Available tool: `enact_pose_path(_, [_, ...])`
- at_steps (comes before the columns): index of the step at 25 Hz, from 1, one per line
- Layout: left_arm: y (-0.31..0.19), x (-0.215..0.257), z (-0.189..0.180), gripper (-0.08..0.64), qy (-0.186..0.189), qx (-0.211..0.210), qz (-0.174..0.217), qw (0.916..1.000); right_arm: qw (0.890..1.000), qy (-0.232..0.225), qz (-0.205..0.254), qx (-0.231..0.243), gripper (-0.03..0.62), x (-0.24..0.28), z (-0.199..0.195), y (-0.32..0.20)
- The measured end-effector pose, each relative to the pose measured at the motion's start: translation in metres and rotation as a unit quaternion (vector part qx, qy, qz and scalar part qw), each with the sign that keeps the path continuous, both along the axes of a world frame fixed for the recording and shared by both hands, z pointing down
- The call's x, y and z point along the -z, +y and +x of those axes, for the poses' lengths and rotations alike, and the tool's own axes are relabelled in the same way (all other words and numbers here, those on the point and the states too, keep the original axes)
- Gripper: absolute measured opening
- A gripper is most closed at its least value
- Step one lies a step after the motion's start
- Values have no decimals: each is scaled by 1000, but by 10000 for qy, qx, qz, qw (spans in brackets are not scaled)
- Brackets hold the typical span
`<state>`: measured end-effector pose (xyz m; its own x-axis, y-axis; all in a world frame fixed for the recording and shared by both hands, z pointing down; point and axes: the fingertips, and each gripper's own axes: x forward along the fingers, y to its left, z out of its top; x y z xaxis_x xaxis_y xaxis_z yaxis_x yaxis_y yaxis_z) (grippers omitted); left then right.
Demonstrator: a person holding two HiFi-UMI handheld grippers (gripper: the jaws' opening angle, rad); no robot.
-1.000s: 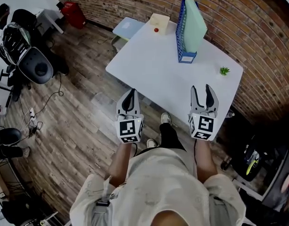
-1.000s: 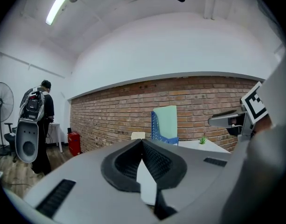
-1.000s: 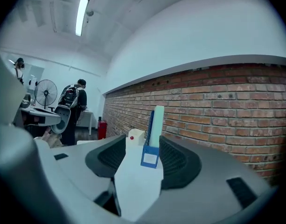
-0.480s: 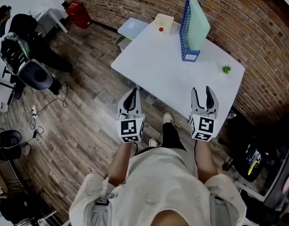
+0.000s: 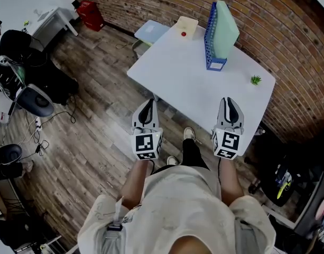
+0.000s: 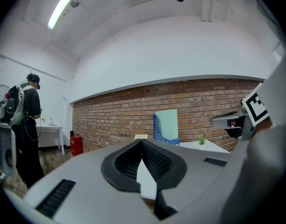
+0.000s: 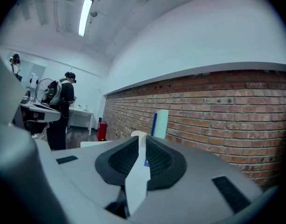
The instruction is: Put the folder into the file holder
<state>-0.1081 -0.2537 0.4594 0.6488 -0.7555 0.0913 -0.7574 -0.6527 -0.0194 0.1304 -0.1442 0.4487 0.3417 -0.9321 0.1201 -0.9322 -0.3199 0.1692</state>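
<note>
A pale green folder stands upright in the blue file holder at the far side of the white table. Both grippers hover level at the table's near edge, well short of the holder. My left gripper is shut and holds nothing. My right gripper has just been closing: only a thin slit is left between its tips, with nothing in it. In the left gripper view the folder shows past my left gripper. In the right gripper view the folder stands edge-on beyond my right gripper.
A cream box with a small red thing on it lies at the table's far corner, and a little green plant near its right edge. A pale blue stool stands beside the table. A person stands at the left by desks.
My right gripper's jaws went from wide apart to almost together. Both grippers kept their places in the head view, while the table slid slightly right in it.
</note>
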Motion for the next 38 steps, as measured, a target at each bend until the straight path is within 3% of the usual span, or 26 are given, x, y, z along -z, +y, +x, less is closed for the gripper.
enact_pose_path(2, [0, 0, 0, 14, 1, 11, 4, 10000, 9999, 63, 95, -81, 18, 3, 2, 2])
enact_pose_path(22, [-2, 1, -3, 14, 6, 113, 18, 9999, 9998, 2, 32, 219, 18, 4, -7, -3])
enact_pose_path(38, [4, 1, -4, 14, -3, 108, 12, 9999, 9998, 10, -35, 177, 18, 1, -8, 2])
